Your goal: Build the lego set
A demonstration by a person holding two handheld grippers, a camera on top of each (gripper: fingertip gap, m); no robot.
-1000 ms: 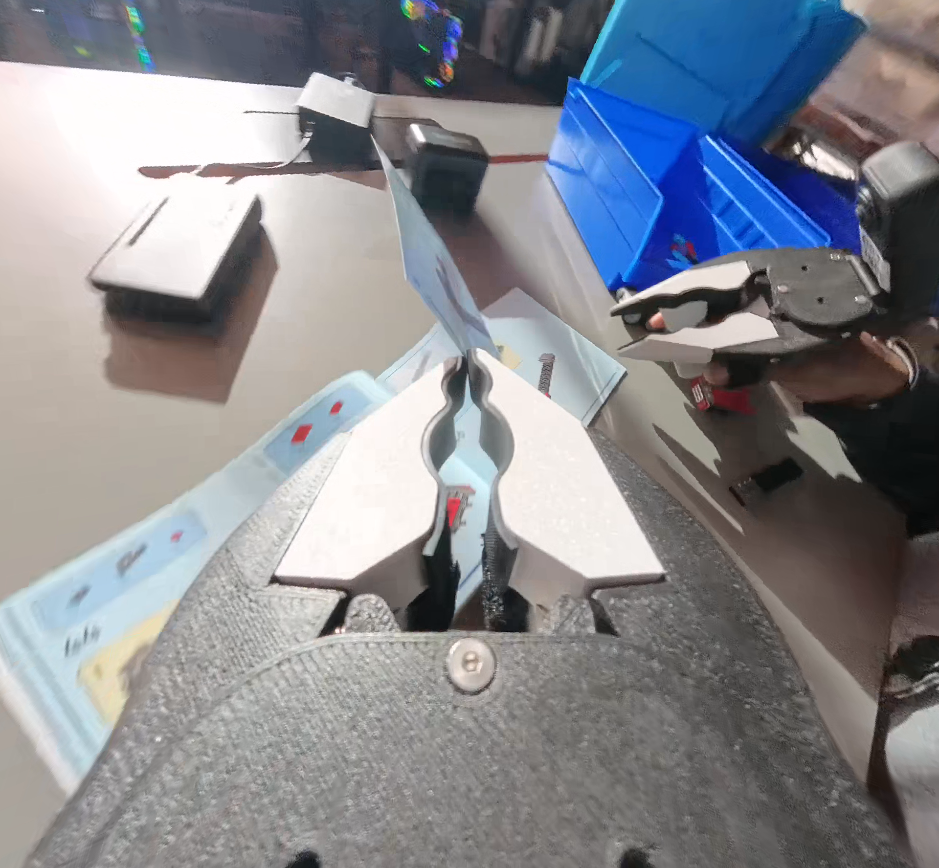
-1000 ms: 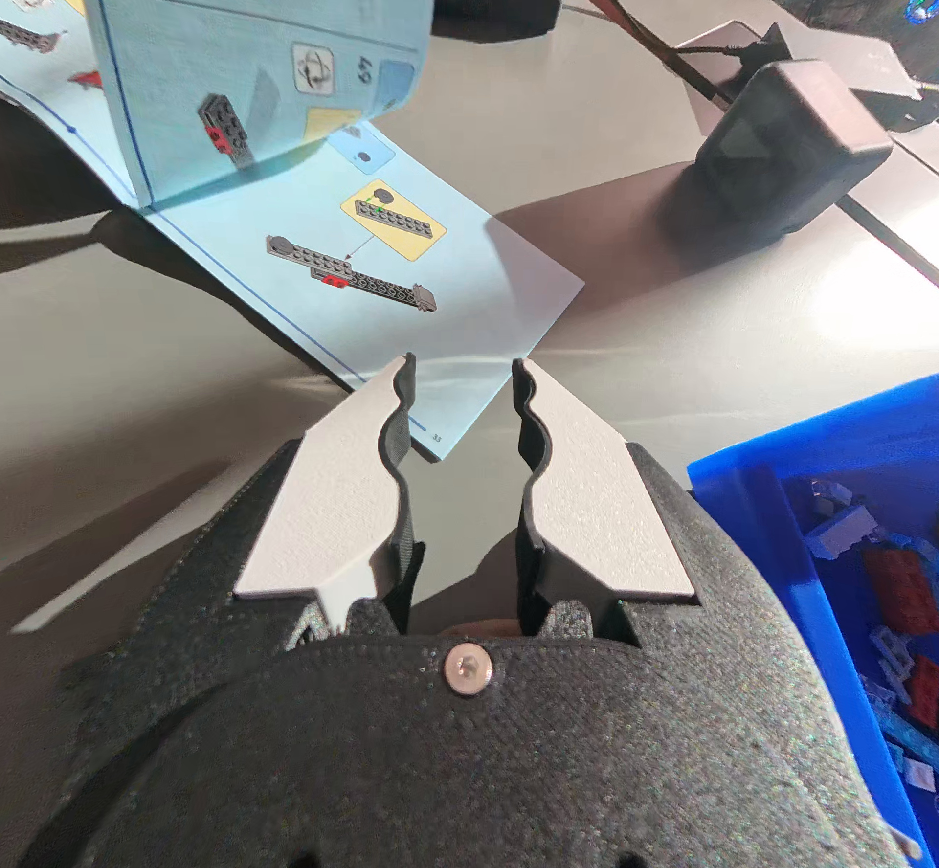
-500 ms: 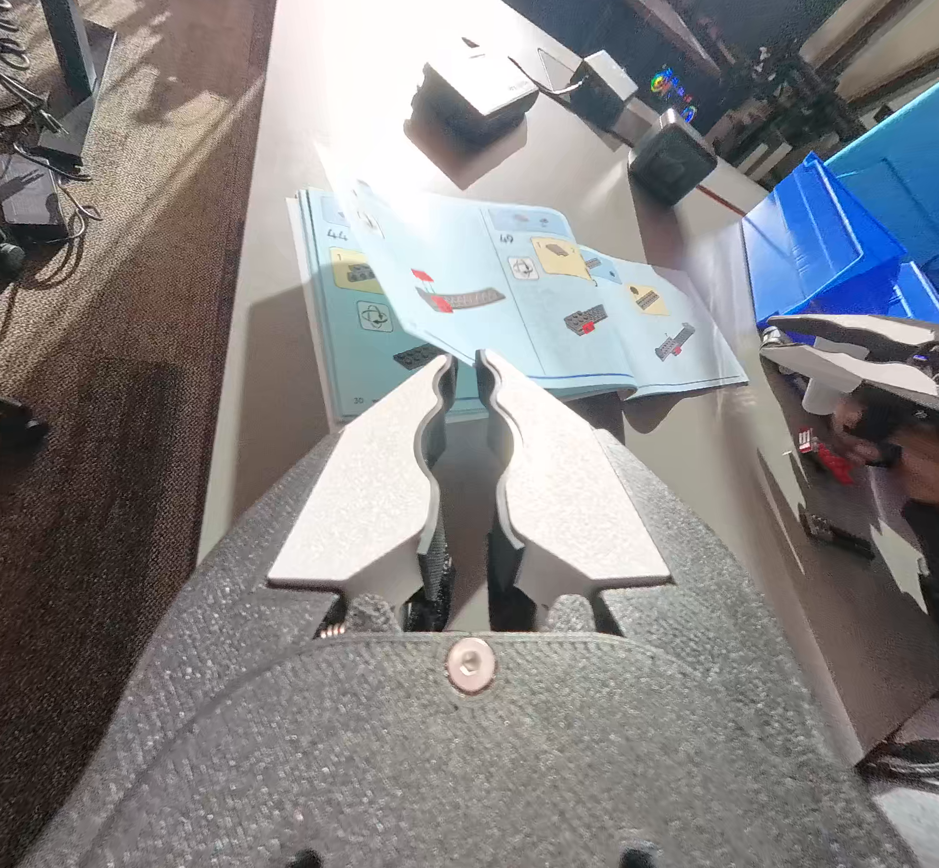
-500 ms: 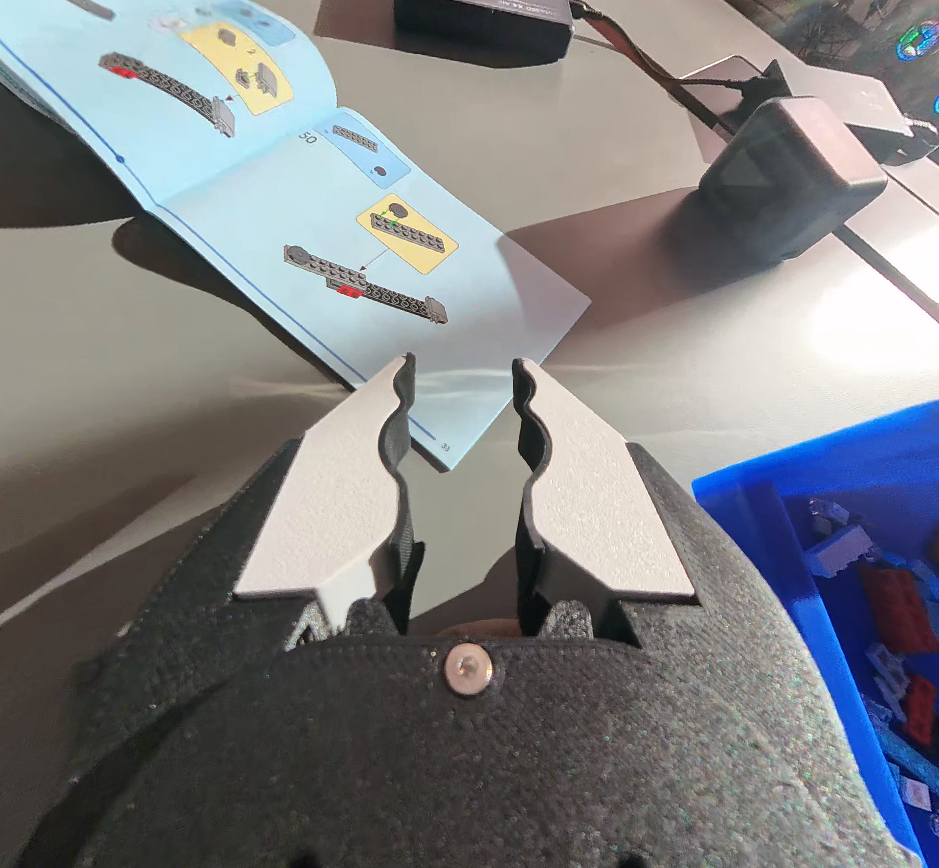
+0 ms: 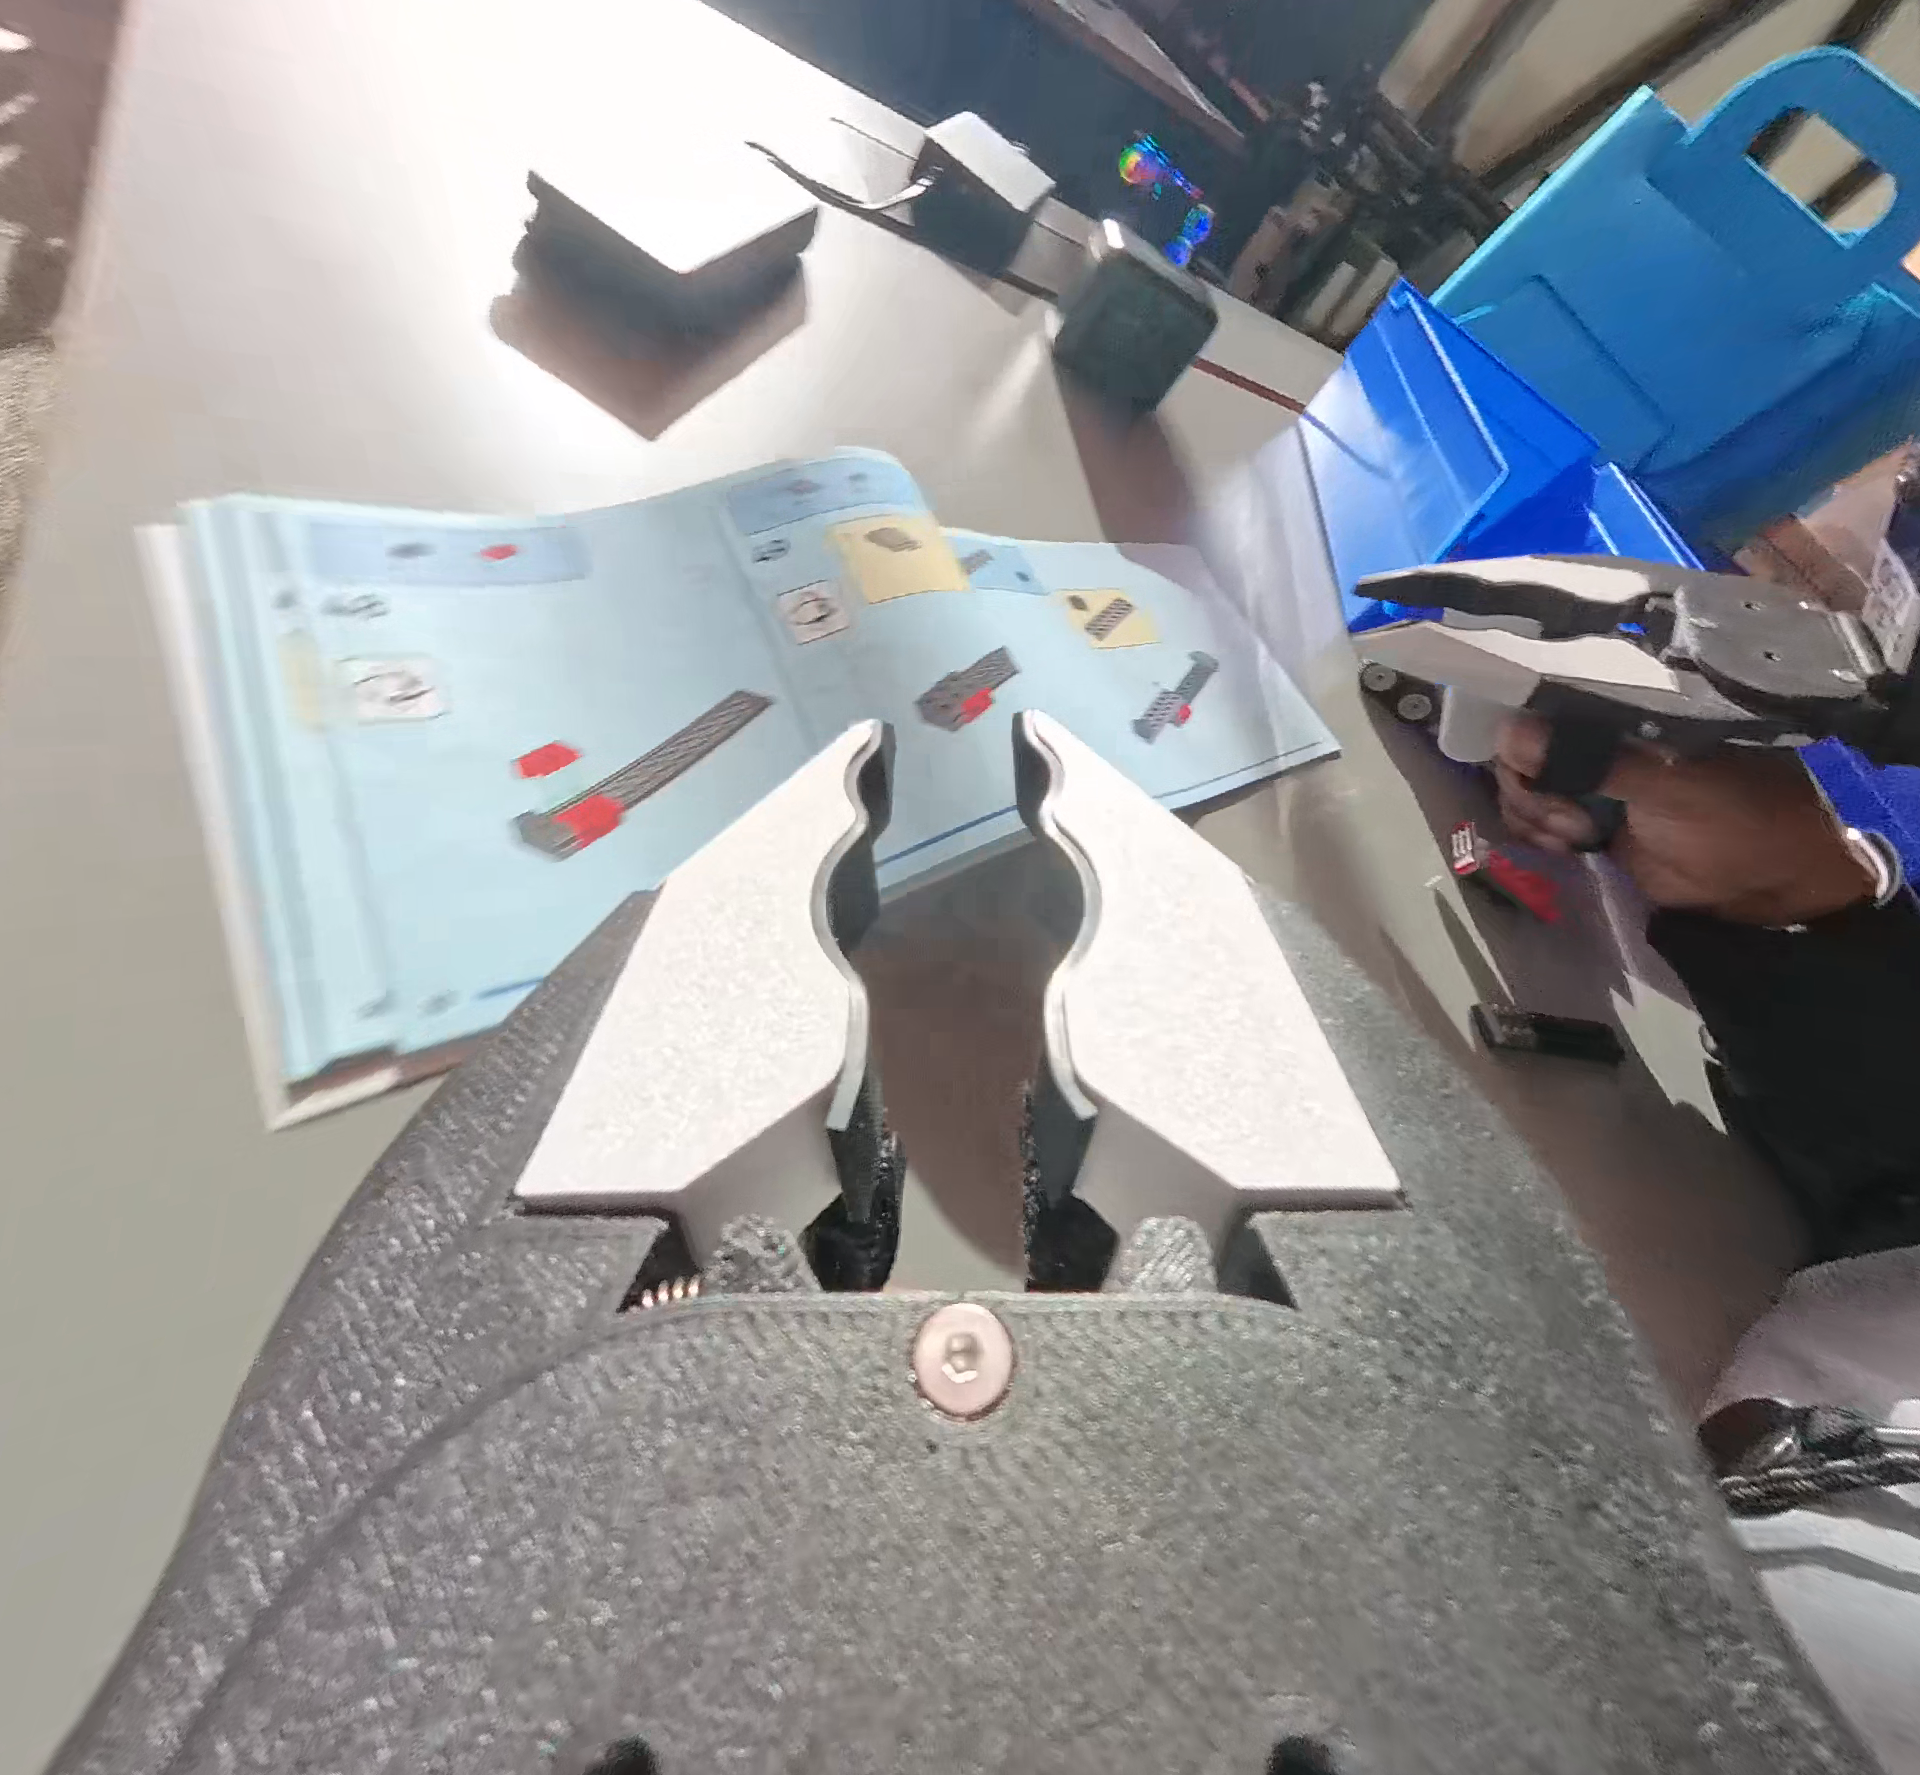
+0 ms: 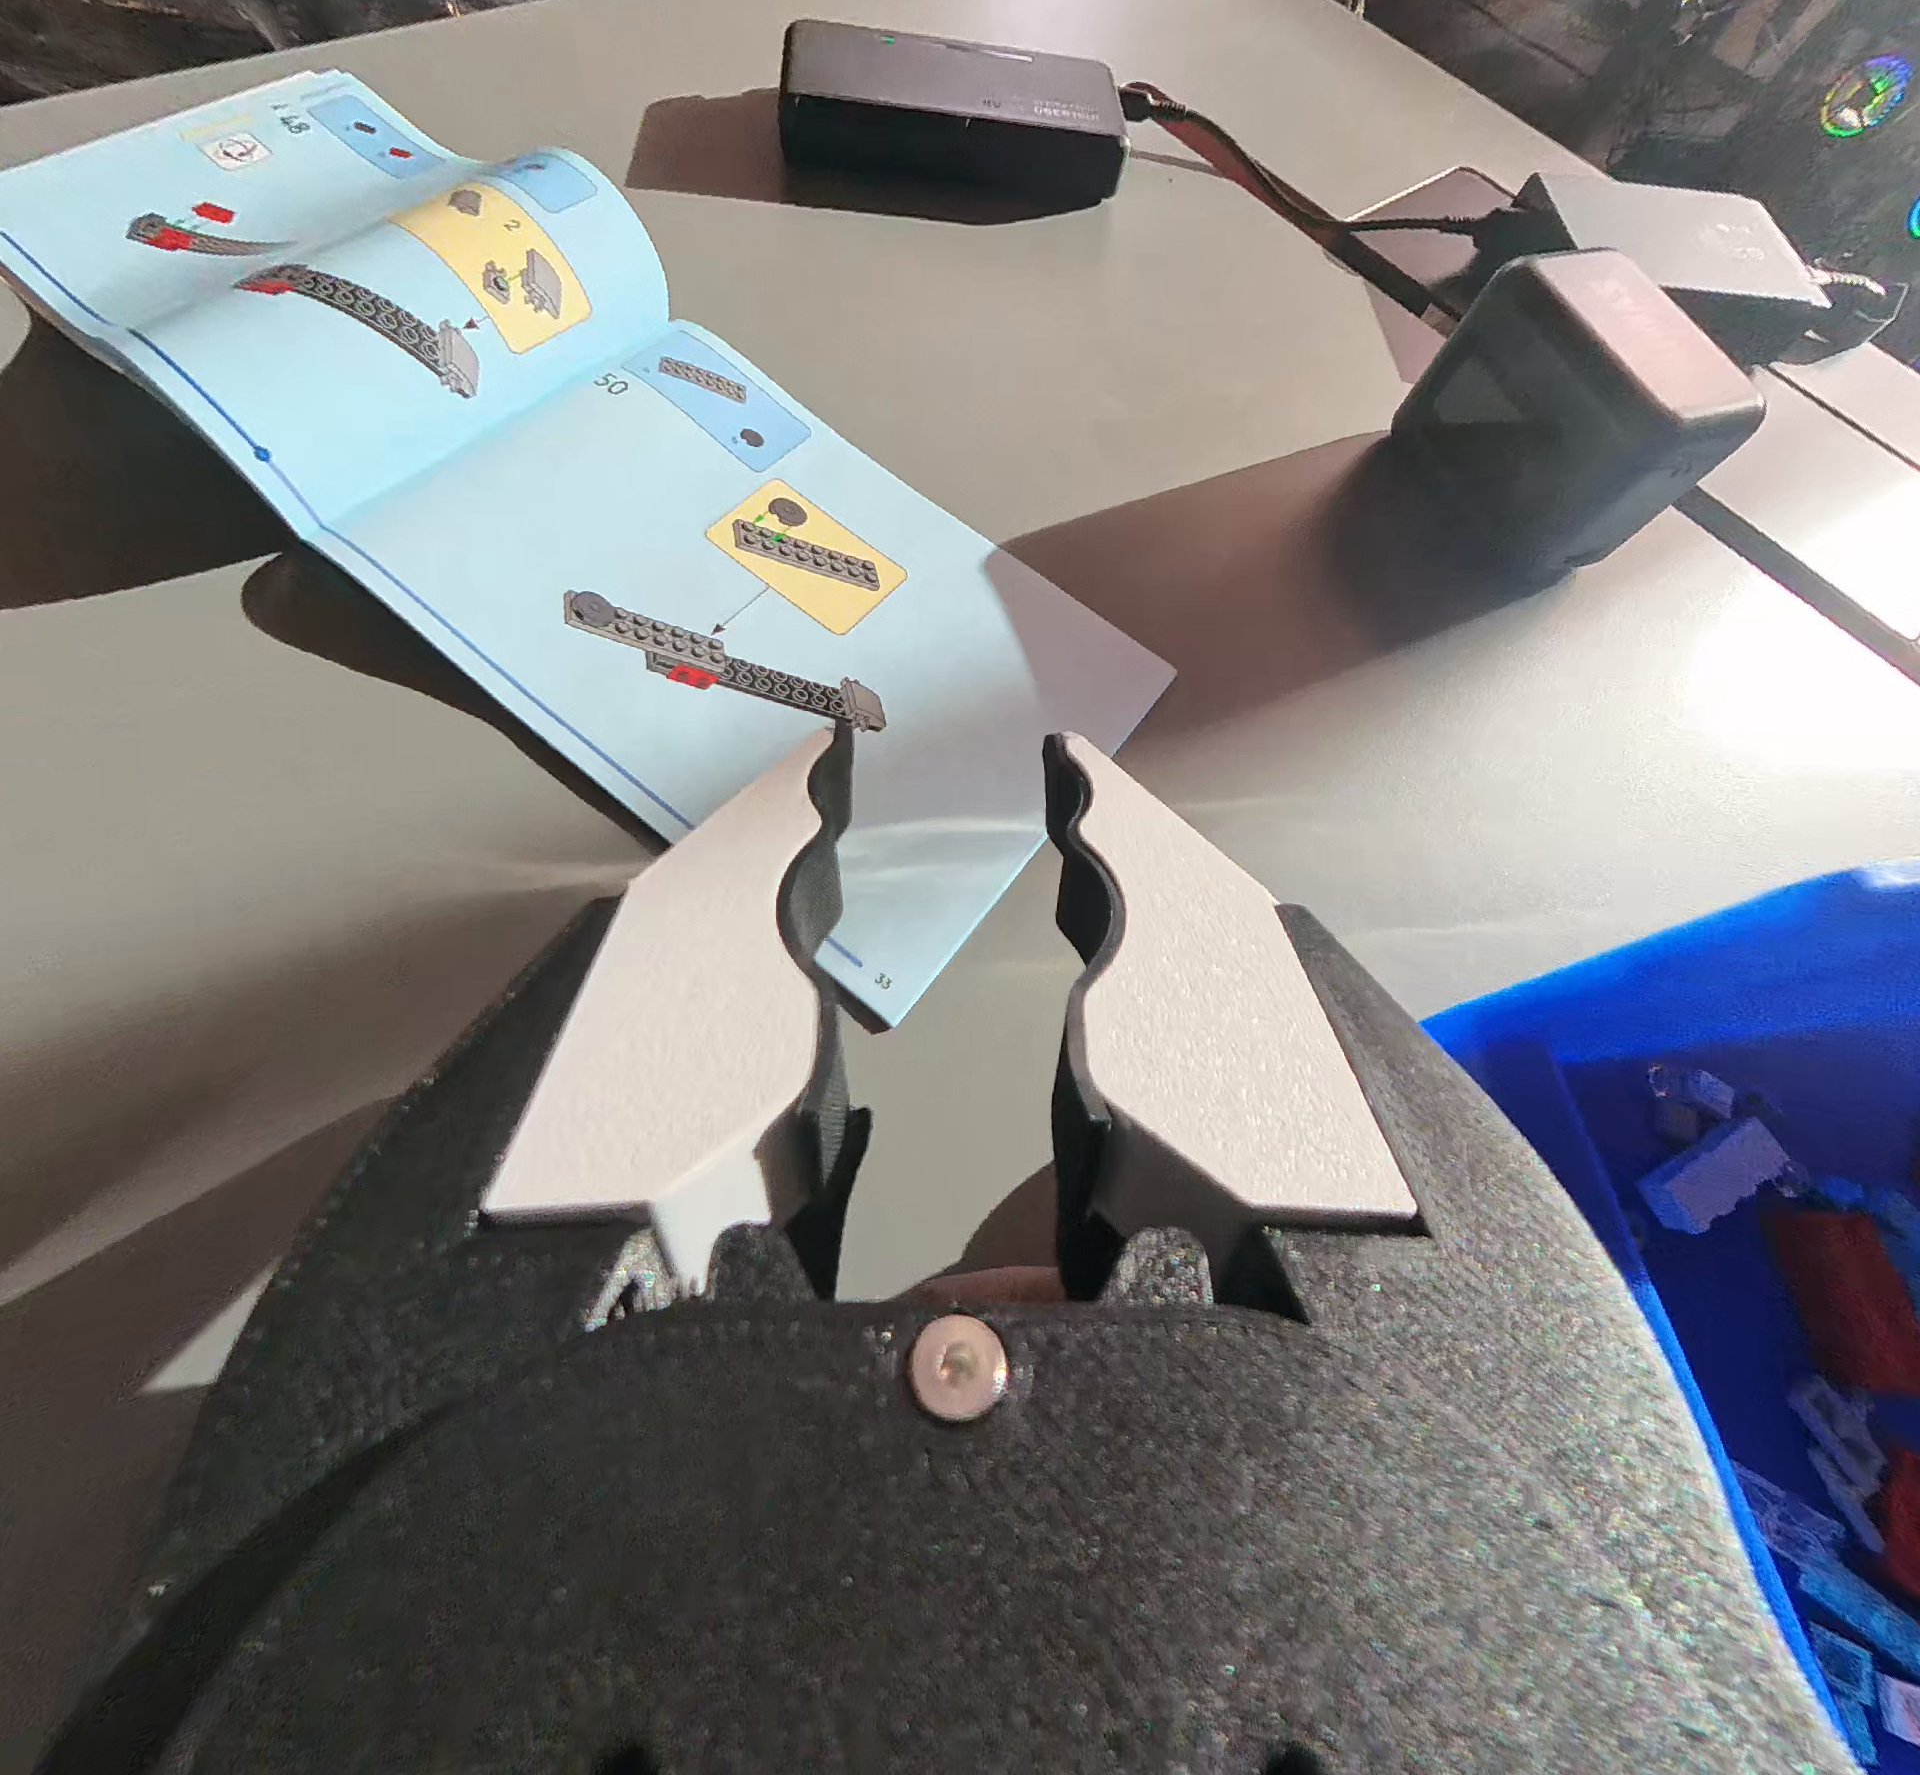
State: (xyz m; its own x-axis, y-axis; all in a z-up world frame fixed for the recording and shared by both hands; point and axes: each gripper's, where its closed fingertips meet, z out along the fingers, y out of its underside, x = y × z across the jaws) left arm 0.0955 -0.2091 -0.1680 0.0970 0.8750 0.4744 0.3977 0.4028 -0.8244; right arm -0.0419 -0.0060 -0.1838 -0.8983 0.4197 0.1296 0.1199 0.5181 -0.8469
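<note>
A light-blue instruction booklet [image 5: 623, 707] lies open on the grey table, just beyond my left gripper [image 5: 951, 733], which is open and empty above the table. In the right wrist view the booklet [image 6: 582, 499] lies ahead and to the left of my right gripper [image 6: 945, 749], also open and empty. The right gripper also shows in the left wrist view [image 5: 1382, 624], at the right, held by a hand. A small red piece [image 5: 1507, 878] and a dark plate [image 5: 1548, 1034] lie on the table under it. A blue bin [image 6: 1766, 1258] holds several loose bricks.
A black box with a cable [image 6: 951, 110] and a dark cube-shaped device [image 6: 1569, 416] stand at the far side of the table. A blue bin [image 5: 1455, 468] and a lighter blue bag [image 5: 1714, 271] stand at the right. The table's left edge [image 5: 114, 167] drops to carpet. The gap from one gripper's tips to the other's is roughly 25 cm. The small red piece [image 5: 1507, 878] lies some 15 cm from my right tips, 30 cm from my left tips.
My left gripper let go of the booklet page it pinched and opened; the page has fallen flat. The left gripper swung and pulled back. The right gripper stayed open and barely moved.
</note>
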